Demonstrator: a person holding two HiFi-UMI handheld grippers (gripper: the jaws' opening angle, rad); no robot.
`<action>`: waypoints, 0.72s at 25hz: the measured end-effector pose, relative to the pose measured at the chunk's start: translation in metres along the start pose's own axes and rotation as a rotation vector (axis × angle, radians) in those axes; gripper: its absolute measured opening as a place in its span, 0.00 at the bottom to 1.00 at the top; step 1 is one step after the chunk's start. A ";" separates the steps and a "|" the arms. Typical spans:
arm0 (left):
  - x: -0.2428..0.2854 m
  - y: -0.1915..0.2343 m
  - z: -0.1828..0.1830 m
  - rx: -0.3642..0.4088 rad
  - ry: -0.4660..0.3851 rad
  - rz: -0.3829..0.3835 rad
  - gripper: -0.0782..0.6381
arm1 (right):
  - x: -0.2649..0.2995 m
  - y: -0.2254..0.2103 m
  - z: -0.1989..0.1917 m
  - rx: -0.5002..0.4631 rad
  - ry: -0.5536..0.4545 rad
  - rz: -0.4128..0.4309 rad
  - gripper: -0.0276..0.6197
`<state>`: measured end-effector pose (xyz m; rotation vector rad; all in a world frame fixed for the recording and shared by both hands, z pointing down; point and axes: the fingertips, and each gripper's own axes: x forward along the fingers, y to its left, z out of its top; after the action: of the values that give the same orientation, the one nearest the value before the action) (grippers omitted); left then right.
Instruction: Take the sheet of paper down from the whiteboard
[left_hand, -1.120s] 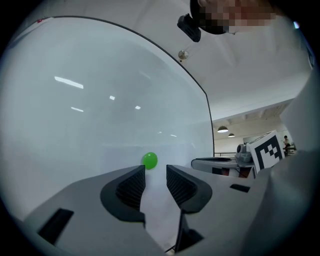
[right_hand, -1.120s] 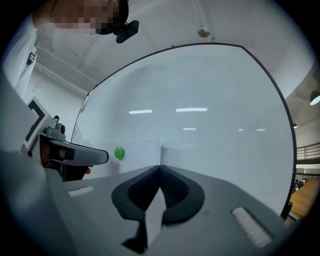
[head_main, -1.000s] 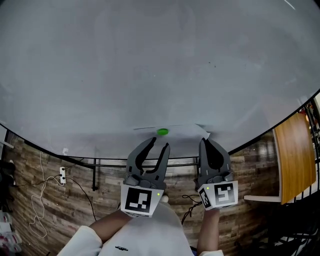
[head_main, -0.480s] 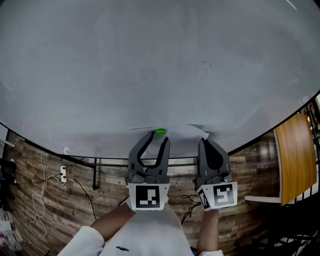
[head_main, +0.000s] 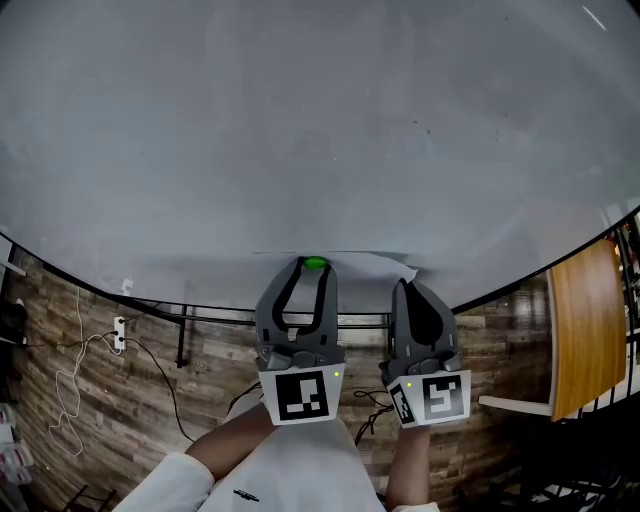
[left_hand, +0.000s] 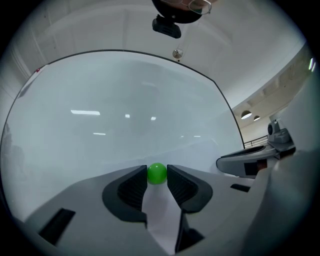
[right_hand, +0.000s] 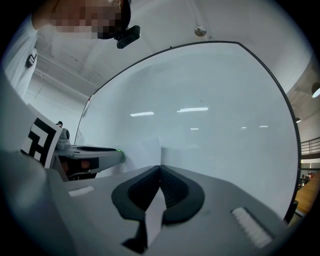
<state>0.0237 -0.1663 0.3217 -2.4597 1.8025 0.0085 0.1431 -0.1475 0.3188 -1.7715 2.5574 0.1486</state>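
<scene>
- Closing on the green magnet (left_hand: 157, 173), the left tool (left_hand: 157, 170) has a pad (left_hand: 135, 185) against each side of the ball; its jaws stand wide, spread by the magnet.
- Below the magnet, the white sheet (left_hand: 160, 210) runs down between those jaws.
- The right tool (right_hand: 160, 167) has its jaws together, and a strip of the sheet is pinched between them.
- From that grip the sheet bends away from the whiteboard (head_main: 320, 130) at its right end, while the rest lies flat on the board.
- The two tools sit side by side, both pointing level at the board, the left at the magnet and the right just beside it at the sheet's edge.
- In the head view the sheet shows as a thin pale sliver low on the board, with the magnet on it.
- White sleeves (head_main: 200, 475) reach up to both tools.
- Beneath the board's lower edge lie a wood-look floor (head_main: 120, 400), a loose cable (head_main: 75, 385) at the left and a wooden panel (head_main: 580, 320) at the right.
</scene>
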 end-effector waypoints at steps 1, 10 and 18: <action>0.000 0.000 0.001 0.002 -0.003 0.012 0.29 | 0.000 0.000 0.000 0.002 0.000 0.007 0.06; 0.001 0.000 0.000 -0.009 -0.019 0.105 0.29 | 0.000 -0.001 0.001 0.010 -0.005 0.058 0.06; -0.001 0.002 0.004 -0.039 -0.057 0.112 0.28 | -0.004 0.003 0.002 0.004 -0.005 0.082 0.06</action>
<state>0.0214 -0.1660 0.3176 -2.3545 1.9319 0.1213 0.1419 -0.1430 0.3172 -1.6633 2.6256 0.1493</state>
